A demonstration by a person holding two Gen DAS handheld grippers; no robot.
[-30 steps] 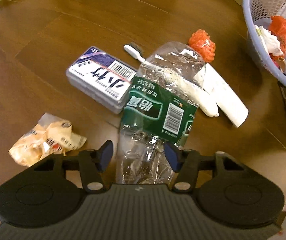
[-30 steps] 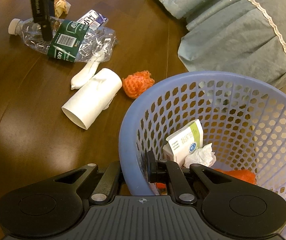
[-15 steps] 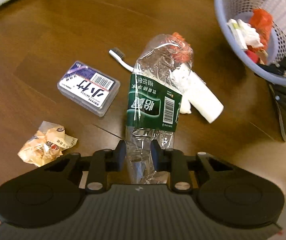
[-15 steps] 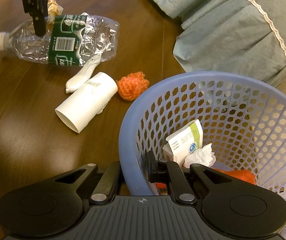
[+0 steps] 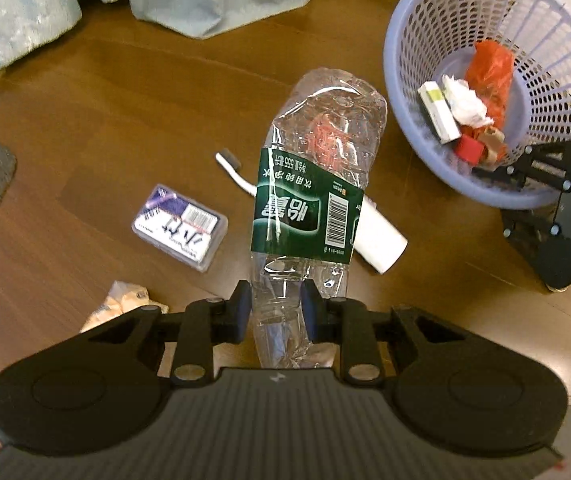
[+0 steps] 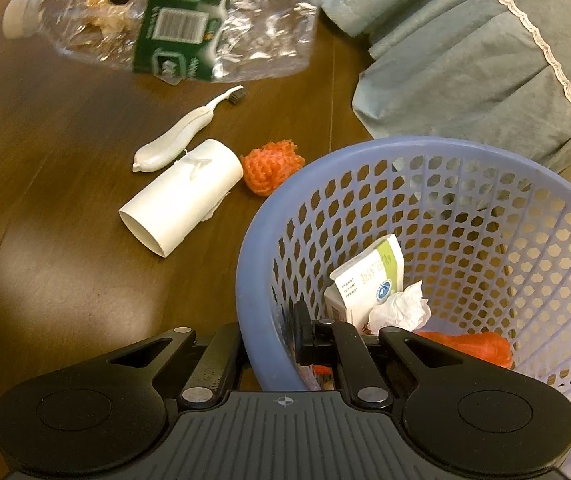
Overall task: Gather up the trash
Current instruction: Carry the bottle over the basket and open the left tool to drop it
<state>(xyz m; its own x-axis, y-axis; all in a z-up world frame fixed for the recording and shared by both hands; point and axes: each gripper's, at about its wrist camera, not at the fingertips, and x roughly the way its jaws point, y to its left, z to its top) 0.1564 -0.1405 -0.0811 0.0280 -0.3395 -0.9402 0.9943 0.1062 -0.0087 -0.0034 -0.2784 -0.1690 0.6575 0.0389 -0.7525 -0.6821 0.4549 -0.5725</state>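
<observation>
Since the earlier frame our left gripper (image 5: 275, 312) has closed its jaws on the crushed bottle (image 5: 309, 184) near its neck and lifted it off the table (image 5: 105, 100). Our right gripper (image 6: 269, 344) keeps its jaws pinched on the basket (image 6: 253, 240) rim. In the basket we have some trash already; the paper tube (image 6: 183, 200), toothbrush (image 6: 181, 132), orange net (image 6: 269, 164), plastic box (image 5: 179, 226) and wrapper (image 5: 119, 306) wait on the table
</observation>
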